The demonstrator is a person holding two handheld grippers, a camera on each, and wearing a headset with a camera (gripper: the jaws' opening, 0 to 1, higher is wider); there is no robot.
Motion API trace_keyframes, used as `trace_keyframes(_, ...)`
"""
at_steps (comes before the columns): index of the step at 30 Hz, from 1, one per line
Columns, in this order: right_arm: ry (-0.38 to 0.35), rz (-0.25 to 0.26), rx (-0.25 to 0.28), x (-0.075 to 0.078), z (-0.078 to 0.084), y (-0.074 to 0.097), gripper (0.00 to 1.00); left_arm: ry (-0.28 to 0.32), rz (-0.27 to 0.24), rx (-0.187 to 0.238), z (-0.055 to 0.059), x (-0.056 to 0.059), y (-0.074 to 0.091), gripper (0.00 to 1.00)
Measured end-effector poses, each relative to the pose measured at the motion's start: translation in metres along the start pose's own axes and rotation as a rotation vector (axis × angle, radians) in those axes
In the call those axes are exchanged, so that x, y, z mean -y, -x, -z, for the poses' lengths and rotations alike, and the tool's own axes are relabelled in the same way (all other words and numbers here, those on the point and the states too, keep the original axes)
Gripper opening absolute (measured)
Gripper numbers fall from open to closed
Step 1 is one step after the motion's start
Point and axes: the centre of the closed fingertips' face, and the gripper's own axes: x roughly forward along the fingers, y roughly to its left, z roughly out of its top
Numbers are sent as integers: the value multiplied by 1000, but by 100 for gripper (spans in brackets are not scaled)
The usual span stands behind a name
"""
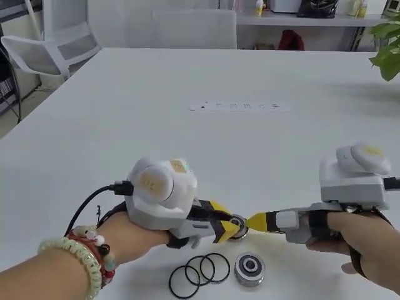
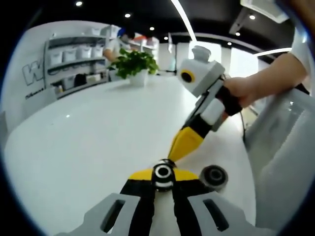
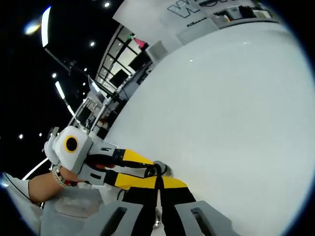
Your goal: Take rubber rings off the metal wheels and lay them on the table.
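Observation:
My left gripper (image 1: 232, 229) is shut on a small metal wheel (image 1: 238, 225) just above the table's near edge; its own view shows the wheel (image 2: 163, 175) clamped between the yellow-tipped jaws (image 2: 163, 170). My right gripper (image 1: 252, 222) comes in from the right, jaws shut, with its yellow tip (image 2: 181, 145) touching the wheel's rim. From the right gripper (image 3: 160, 181) the held wheel (image 3: 161, 170) sits right at the tips. I cannot tell whether a ring is pinched. Three black rubber rings (image 1: 200, 272) lie flat on the table below the grippers. A second wheel (image 1: 249, 269) rests beside them.
The white table (image 1: 187, 137) stretches away, with a flush socket strip (image 1: 240, 106) at its middle. A potted plant (image 1: 389, 44) stands at the far right, and chairs (image 1: 69, 37) and shelves line the far side.

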Motion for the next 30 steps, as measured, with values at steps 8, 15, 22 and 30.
trace_keyframes(8, 7, -7, -11, -4, 1, -3, 0, -36, -9, -8, 0, 2, -1, 13)
trace_keyframes(15, 10, -24, -10, -10, 0, -4, 0, -42, -9, -9, 0, 3, -1, 14)
trace_keyframes(22, 15, -34, -8, -11, -2, -4, 0, -47, -7, -3, 0, 3, 0, 14)
trace_keyframes(30, 35, -54, -7, -16, -4, -3, 0, -48, -3, 2, 0, 4, 0, 14)
